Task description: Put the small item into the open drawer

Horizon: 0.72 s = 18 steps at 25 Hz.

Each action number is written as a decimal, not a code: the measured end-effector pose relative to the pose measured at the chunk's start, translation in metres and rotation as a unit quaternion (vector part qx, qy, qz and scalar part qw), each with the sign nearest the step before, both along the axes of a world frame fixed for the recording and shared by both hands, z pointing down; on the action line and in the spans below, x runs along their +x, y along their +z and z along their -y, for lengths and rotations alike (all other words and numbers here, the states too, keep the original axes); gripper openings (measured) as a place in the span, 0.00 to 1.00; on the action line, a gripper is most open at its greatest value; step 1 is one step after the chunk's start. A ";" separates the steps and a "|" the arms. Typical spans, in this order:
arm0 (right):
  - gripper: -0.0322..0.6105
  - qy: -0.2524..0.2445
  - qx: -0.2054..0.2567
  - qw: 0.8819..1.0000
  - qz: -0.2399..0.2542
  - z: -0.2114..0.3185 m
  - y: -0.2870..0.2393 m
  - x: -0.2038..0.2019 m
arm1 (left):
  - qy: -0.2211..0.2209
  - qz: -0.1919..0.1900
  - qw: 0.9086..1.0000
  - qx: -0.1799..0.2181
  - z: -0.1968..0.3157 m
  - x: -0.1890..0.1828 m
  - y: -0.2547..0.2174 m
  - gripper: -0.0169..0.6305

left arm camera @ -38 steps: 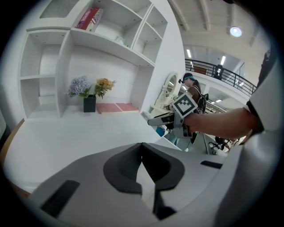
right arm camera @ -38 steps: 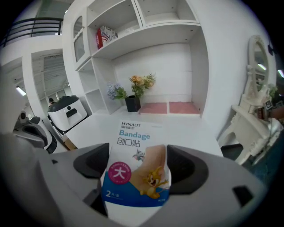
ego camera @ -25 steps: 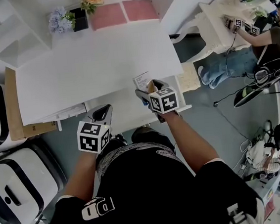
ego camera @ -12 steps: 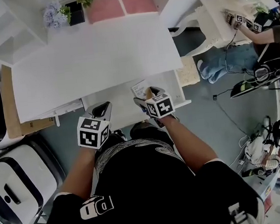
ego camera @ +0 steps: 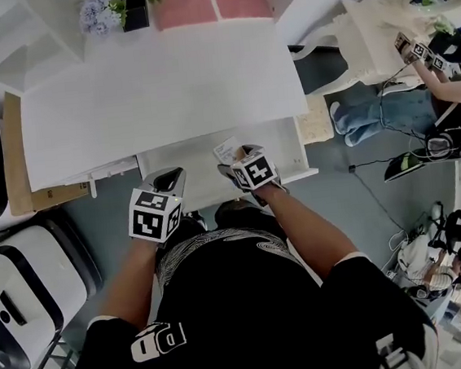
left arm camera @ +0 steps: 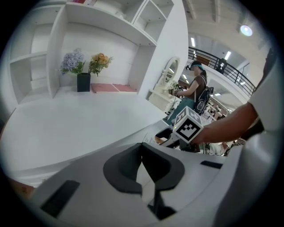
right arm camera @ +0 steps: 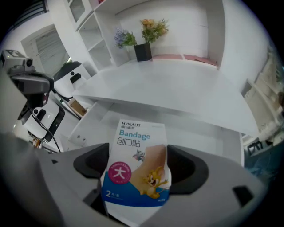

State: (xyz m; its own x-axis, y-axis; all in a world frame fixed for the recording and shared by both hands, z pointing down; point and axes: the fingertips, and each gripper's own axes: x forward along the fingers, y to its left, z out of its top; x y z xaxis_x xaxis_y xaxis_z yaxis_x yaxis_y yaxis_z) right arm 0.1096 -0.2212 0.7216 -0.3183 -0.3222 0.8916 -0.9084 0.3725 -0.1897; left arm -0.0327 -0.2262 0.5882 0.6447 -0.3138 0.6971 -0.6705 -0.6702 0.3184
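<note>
- Your right gripper [ego camera: 236, 161] is clamped on a bandage packet [right arm camera: 135, 168]. Its two dark pads press the packet's left and right edges near the lower end.
- The packet is a flat white and blue sachet. It carries the word "Bandage", a pink round label and a cartoon print.
- The packet's long axis runs along the jaws, away from your body and towards the desk [ego camera: 164, 96]. The end bearing the title points forward. The blue end sits back between the pads. The printed face is turned up towards the gripper's camera.
- The packet [ego camera: 227, 150] is held over the open drawer [ego camera: 284, 145], roughly at the middle of the drawer's width. The forward end projects over the white drawer floor. Whether it touches the floor cannot be told.
- The drawer is pulled out from under the desktop's near edge, directly in front of you.
- Your left gripper [ego camera: 171, 178] holds nothing. Its pads meet at the tips with nothing between them. It hovers at the drawer's left front corner, beside the right gripper and clear of the packet.
- A dark vase of flowers [ego camera: 132, 10] stands at the far edge of the desktop, well apart from both grippers.
</note>
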 end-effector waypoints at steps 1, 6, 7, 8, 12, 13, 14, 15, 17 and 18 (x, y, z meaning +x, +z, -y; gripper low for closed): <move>0.68 -0.011 -0.006 1.000 -0.008 0.000 0.006 0.000 | -0.003 0.001 1.000 -0.001 -0.001 -0.001 0.001 0.05; 0.68 -0.074 -0.032 0.996 -0.045 -0.001 0.040 -0.002 | -0.019 0.004 1.000 -0.007 0.001 -0.008 0.006 0.05; 0.68 -0.095 -0.033 0.993 -0.053 -0.001 0.046 -0.004 | -0.025 0.004 1.000 -0.007 0.003 -0.011 0.006 0.05; 0.68 -0.119 -0.032 0.990 -0.063 0.000 0.050 -0.006 | -0.032 0.005 0.999 -0.006 0.004 -0.014 0.006 0.05; 0.68 -0.198 -0.022 0.975 -0.101 0.005 0.058 -0.012 | -0.050 0.007 0.999 -0.003 0.011 -0.023 0.006 0.05; 0.68 -0.209 -0.019 0.972 -0.106 0.006 0.061 -0.014 | -0.054 0.007 0.999 -0.003 0.012 -0.025 0.006 0.05; 0.68 -0.217 -0.018 0.970 -0.109 0.007 0.064 -0.015 | -0.058 0.008 0.998 -0.004 0.013 -0.026 0.007 0.05; 0.68 -0.222 -0.017 0.969 -0.111 0.009 0.067 -0.017 | -0.061 0.009 0.998 -0.006 0.014 -0.028 0.007 0.05; 0.69 -0.231 -0.016 0.966 -0.115 0.011 0.074 -0.020 | -0.066 0.012 0.998 -0.009 0.015 -0.029 0.008 0.05; 0.69 -0.235 -0.017 0.965 -0.117 0.011 0.077 -0.021 | -0.068 0.013 0.998 -0.010 0.015 -0.030 0.009 0.05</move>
State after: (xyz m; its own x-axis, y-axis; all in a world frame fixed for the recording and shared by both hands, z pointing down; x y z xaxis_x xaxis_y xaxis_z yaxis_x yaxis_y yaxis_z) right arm 0.0889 -0.2323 0.7982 -0.2106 -0.1599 0.9644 -0.6595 0.7514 -0.0195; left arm -0.0628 -0.2409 0.5970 0.5789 -0.3825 0.7201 -0.7625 -0.5669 0.3117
